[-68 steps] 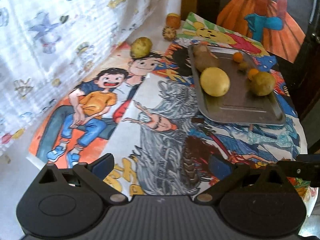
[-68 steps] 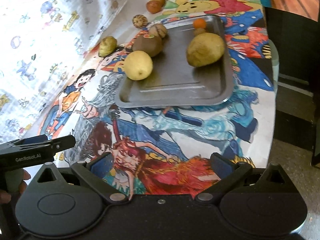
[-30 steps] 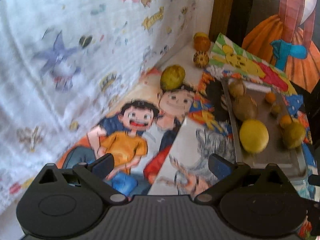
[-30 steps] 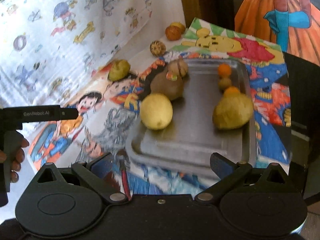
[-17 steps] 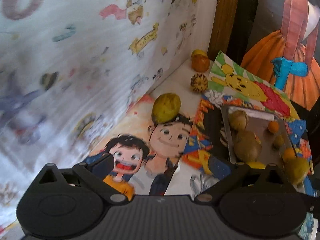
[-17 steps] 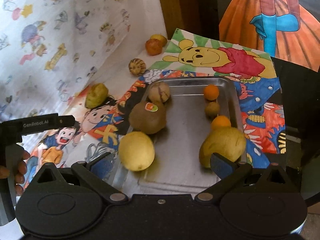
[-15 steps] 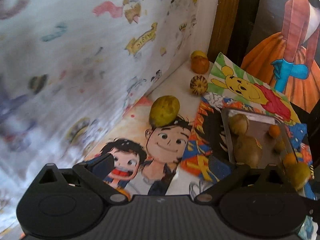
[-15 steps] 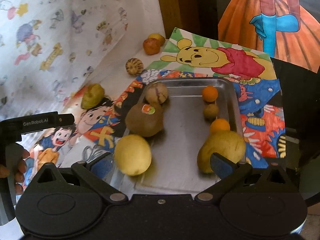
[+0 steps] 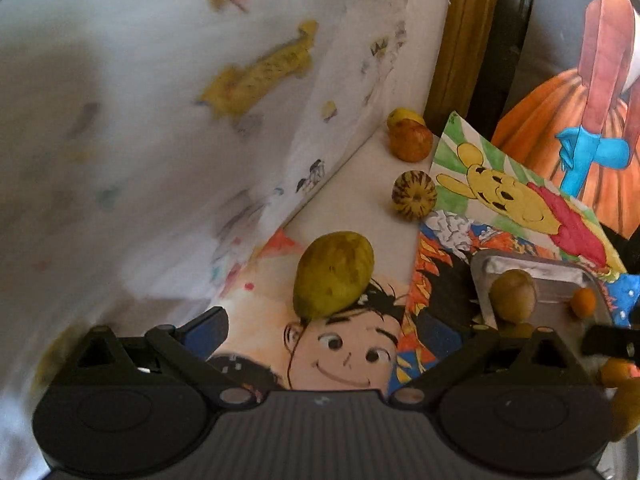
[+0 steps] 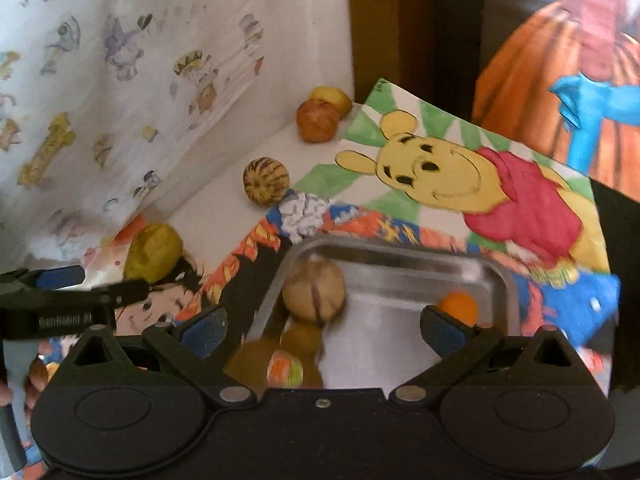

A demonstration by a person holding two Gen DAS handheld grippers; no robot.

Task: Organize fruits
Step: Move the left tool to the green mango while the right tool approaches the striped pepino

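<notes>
Beyond your spread, empty left fingers (image 9: pixel 312 326) lies the yellow-green oval fruit (image 9: pixel 333 274), one of four outside the grey metal tray (image 10: pixel 400 258); your right fingers (image 10: pixel 323 326) are likewise spread and empty.

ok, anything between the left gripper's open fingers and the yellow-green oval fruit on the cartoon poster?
No objects. In the left wrist view the left gripper faces the yellow-green oval fruit across only flat cartoon poster.

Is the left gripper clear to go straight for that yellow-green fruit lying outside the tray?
Probably yes. The left gripper is open, and the yellow-green fruit lies just ahead between its fingers, alone on the printed cloth, with nothing in between.
</notes>
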